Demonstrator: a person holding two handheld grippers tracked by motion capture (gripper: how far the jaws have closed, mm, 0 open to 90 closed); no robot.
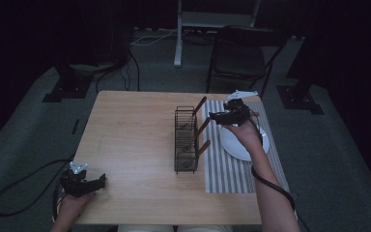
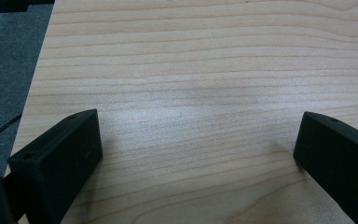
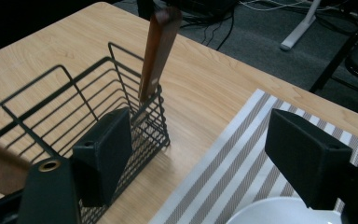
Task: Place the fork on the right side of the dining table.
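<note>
right gripper: jaws wide, nothing held
wooden handle: upright in wire rack, just beyond left jaw
left gripper: jaws wide, over bare table

The right gripper hangs with jaws apart and nothing between them; beyond its left jaw a wire basket holds a wooden handle; below lie a striped mat and a white plate.

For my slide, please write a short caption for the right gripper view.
Open right gripper above the striped placemat, beside a black wire basket holding a wooden-handled utensil.
</note>
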